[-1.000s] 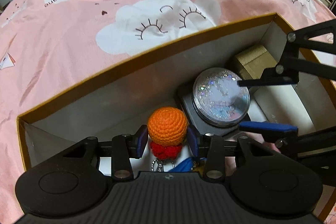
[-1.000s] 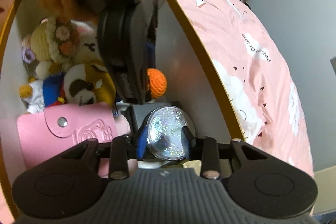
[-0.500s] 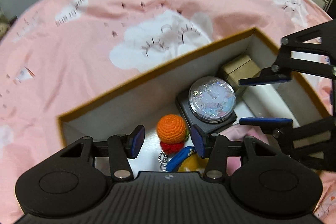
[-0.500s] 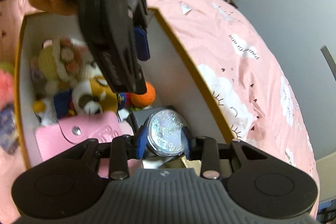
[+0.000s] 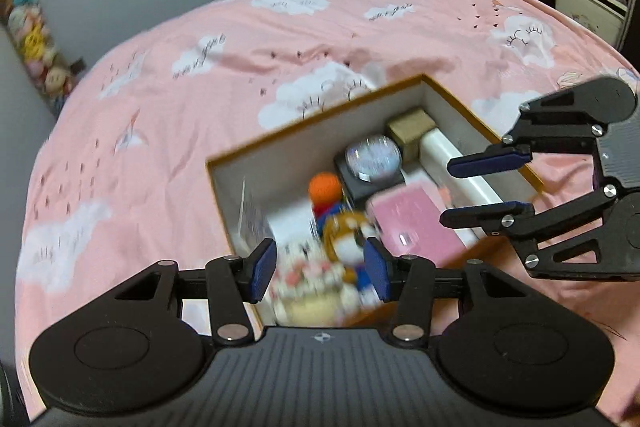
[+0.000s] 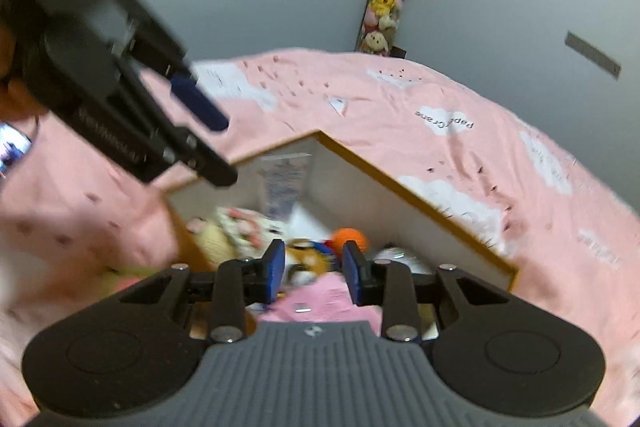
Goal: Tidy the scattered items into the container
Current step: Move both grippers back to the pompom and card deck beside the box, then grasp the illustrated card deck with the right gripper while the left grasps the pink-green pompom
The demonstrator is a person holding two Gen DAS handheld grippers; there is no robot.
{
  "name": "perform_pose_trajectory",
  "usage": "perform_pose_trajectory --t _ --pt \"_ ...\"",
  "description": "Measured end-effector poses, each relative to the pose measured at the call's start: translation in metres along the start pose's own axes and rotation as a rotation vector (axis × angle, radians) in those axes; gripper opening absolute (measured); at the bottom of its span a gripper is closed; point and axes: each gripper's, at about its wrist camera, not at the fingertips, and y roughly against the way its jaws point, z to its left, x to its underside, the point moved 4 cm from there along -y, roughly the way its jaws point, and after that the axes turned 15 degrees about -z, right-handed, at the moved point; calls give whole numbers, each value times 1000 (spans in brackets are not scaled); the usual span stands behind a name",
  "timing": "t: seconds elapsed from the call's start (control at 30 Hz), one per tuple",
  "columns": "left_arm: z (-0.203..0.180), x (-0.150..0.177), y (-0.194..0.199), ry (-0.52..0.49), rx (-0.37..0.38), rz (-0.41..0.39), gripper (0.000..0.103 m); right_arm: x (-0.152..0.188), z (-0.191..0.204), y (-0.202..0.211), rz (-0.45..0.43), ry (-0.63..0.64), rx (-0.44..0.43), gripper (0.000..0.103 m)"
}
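I have lifted both grippers, left (image 5: 318, 275) and right (image 6: 314, 273), fingers apart and empty, off the filled gold-rimmed cardboard box (image 5: 280, 137) on the bed.

One box (image 5: 256, 151) on one bed (image 5: 160, 107) holds one orange crochet ball (image 5: 325, 187), one glitter disc (image 5: 373, 158), one pink wallet (image 5: 416, 223) and two plush toys (image 5: 348, 239); two grippers (image 5: 320, 269) hover.

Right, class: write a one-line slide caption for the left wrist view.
Two open hand-held grippers, left and right, hover empty above a box of toys on a pink bedspread.
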Motion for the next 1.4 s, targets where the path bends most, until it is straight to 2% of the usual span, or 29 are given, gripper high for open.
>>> perform_pose_trajectory --t 0.13,0.27,0.37,0.43,0.53,0.67,0.97,1.13,1.4 --pt "-3 26 10 85 -2 27 57 14 16 8 -11 -161 -5 34" --pt "-10 56 7 142 -1 84 57 39 27 -6 39 -331 -6 35" --pt "-13 80 1 186 -13 148 57 57 40 -11 77 -395 -8 36" --pt "-13 94 -5 204 -23 183 59 71 49 -10 96 -386 -2 38" --pt "-11 112 -14 244 -25 233 62 84 63 -10 123 -338 8 56" --pt "-8 128 -25 291 -39 271 64 98 73 -25 166 -309 -12 63" --pt "-8 146 -48 328 -37 337 67 120 94 -68 271 -153 -52 64" --pt "-5 157 -59 363 -22 379 67 128 93 -80 299 -146 -74 64" --pt "-2 172 -68 373 -22 405 57 139 88 -96 312 -153 -93 65"
